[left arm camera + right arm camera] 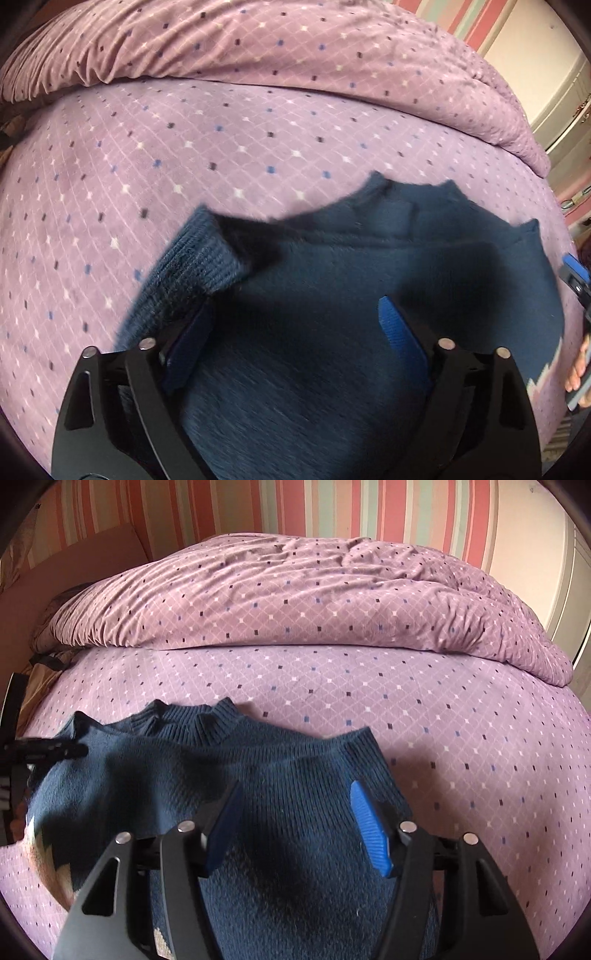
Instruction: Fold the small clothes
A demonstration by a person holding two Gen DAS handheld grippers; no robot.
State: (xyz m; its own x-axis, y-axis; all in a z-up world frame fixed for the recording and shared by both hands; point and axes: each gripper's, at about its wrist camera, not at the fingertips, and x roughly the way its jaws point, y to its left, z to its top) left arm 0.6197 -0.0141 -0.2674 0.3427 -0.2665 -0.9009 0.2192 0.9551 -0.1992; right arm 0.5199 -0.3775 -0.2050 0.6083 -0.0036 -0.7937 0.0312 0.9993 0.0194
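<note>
On top of the purple diamond-print bed sheet (pixel 369 686), spread out flat with the ribbed collar (pixel 192 716) pointing toward the rumpled duvet (pixel 295 590) at the far end: one small navy knit sweater (pixel 288 775). Barely started by the look of it — front panel lying smooth, no clean crease anywhere, though the sleeve (pixel 192 266) on the left side looks flipped up off the sheet and partway over the body, ribbed cuff showing. Could be the first fold in progress, hard to say through the blur. Still to do, probably: both sleeves in, then bottom up to the collar. Left gripper (pixel 295 332) angled down over the sweater with jaws spread wide, blue pads (pixel 399 328) either side of bare knit, nothing pinched, the lifted sleeve sitting just beside and ahead of the left-hand pad. Right gripper (pixel 295 819) hanging over the chest area nearer the right shoulder, jaws apart too, ribbed blue pad (pixel 369 827) clear of the fabric as far as can be told — no bunching, no lifted knit between the fingers. A bit of patterned hem (pixel 44 853) peeking out at the lower left in the right wrist view.
</note>
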